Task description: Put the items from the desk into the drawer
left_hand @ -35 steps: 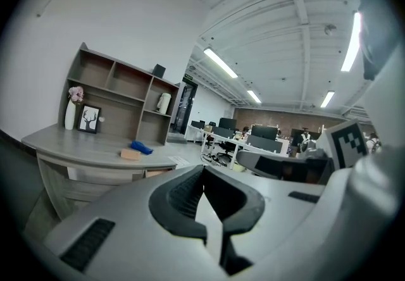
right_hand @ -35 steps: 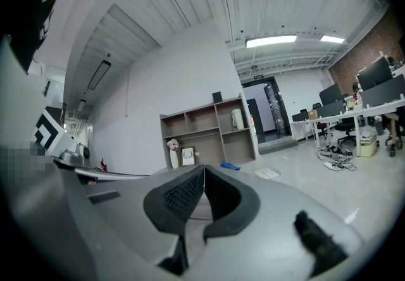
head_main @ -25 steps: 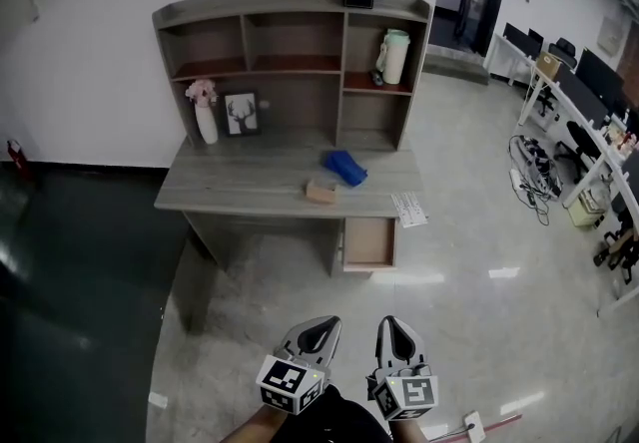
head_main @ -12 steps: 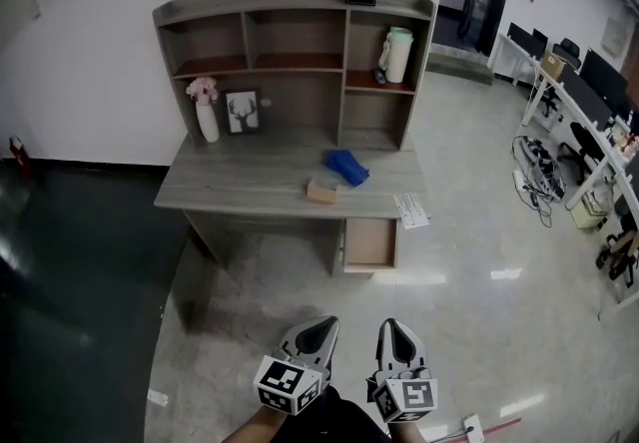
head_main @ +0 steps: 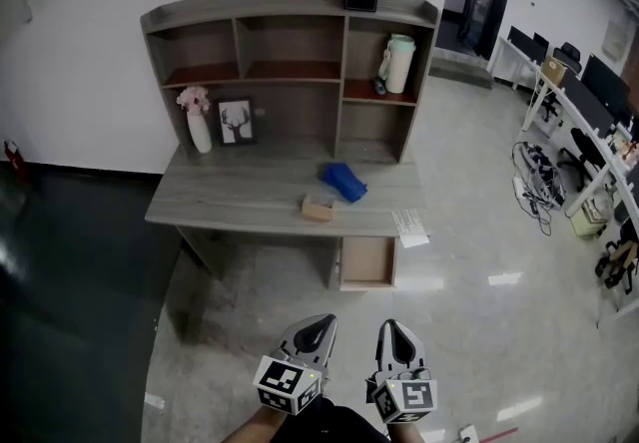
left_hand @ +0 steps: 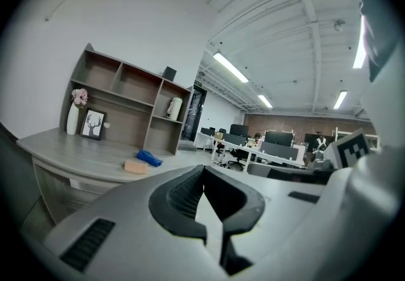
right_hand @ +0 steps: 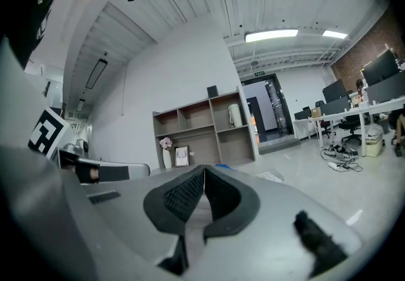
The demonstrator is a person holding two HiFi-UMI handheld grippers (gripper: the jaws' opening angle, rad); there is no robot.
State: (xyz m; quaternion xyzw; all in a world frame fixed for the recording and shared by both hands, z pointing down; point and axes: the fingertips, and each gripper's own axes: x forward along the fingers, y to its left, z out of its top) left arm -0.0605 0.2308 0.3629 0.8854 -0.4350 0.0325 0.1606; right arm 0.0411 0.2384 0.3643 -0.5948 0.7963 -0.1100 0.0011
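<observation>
A glossy floor (head_main: pixel 290 296) is stretching from both grippers up to the desk (head_main: pixel 230 197), well apart from us. We are holding the left gripper (head_main: pixel 321 323) and right gripper (head_main: pixel 392 327) side by side, each with its jaws pressed together on nothing. Far ahead, a blue bundle (head_main: pixel 344 182) and a tan box (head_main: pixel 318 209) are lying near each other on the desk. The open drawer (head_main: pixel 366 263) is hanging below them. A vase (head_main: pixel 198 122), a picture (head_main: pixel 237 121) and a jug (head_main: pixel 397 62) are standing on the shelves (head_main: pixel 290 80) behind. Since a second ago, the desk is showing slightly nearer and further left.

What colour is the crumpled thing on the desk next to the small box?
Blue. The crumpled thing shows clearest in the head view.
</observation>
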